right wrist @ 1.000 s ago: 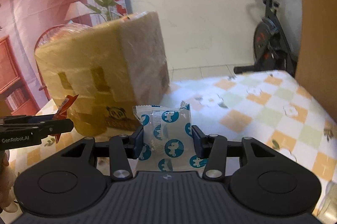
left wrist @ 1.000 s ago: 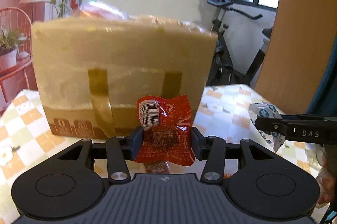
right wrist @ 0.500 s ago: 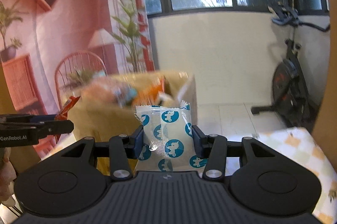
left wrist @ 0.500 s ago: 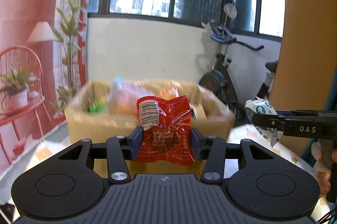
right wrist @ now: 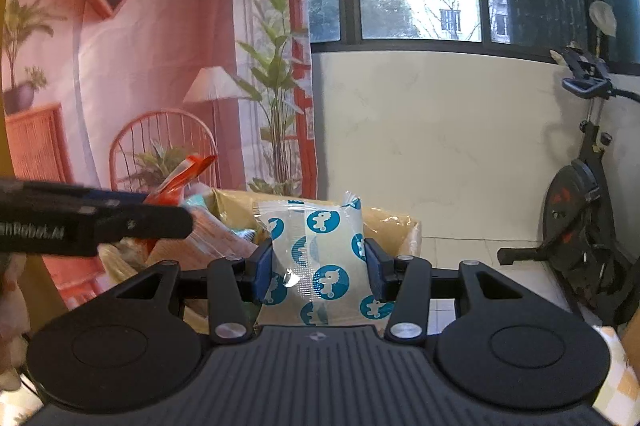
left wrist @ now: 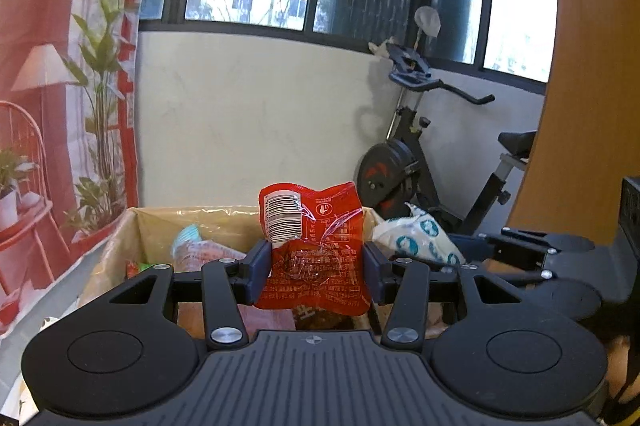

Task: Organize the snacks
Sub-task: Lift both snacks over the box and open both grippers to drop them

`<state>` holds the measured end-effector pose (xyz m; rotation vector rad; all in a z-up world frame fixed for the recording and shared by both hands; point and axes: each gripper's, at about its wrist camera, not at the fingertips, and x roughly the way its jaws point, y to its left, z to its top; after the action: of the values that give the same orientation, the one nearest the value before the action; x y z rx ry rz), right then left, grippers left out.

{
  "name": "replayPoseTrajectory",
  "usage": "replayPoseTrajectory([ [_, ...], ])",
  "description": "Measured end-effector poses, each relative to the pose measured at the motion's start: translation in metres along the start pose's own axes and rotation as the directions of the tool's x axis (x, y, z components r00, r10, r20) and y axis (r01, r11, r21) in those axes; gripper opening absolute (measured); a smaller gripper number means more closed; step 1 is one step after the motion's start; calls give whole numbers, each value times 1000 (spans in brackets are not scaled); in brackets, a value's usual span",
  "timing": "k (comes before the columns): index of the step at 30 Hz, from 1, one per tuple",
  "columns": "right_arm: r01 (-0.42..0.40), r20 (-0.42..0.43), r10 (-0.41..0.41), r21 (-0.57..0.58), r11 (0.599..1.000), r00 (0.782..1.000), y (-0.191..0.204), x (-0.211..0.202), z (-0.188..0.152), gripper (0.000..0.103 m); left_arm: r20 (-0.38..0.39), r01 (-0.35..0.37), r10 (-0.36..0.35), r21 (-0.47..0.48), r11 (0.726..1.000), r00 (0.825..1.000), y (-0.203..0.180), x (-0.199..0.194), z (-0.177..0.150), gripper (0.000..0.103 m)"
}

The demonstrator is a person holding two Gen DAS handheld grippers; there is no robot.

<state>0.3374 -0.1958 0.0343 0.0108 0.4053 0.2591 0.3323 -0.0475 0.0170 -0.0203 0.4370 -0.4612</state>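
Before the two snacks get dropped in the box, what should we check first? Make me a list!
1. Left gripper grips the red packet: ok, both fingers press its sides.
2. Right gripper grips the white packet with blue dots: ok.
3. Cardboard box is open on top: ok.
4. Room left inside the box: cannot tell, other snacks already lie in it and the floor is hidden.
5. Red packet is above the opening: ok, the box interior shows behind and below it.
6. The two grippers are clear of each other: ok, they are side by side with a gap.
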Motion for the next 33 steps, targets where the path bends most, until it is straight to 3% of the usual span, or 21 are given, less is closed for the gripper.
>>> replayPoseTrajectory([
  [8, 1, -39, -2, -34, 999, 999, 0, 36, -15, 49, -38, 7, -7, -18, 1000, 999, 12, 29, -4, 61],
  [11, -16, -61, 14, -31, 999, 998, -1, 44, -20, 50, -43, 21, -22, -29, 999, 999, 15, 35, -6, 73],
  [16, -12, -59, 9, -50, 999, 998, -1, 44, -24, 65, -42, 9, -11, -40, 999, 999, 20, 34, -7, 74],
  [33, 15, 3, -15, -6, 1000, 1000, 10, -23, -32, 66, 12, -46, 47, -45, 998, 999, 21, -43, -17, 74],
])
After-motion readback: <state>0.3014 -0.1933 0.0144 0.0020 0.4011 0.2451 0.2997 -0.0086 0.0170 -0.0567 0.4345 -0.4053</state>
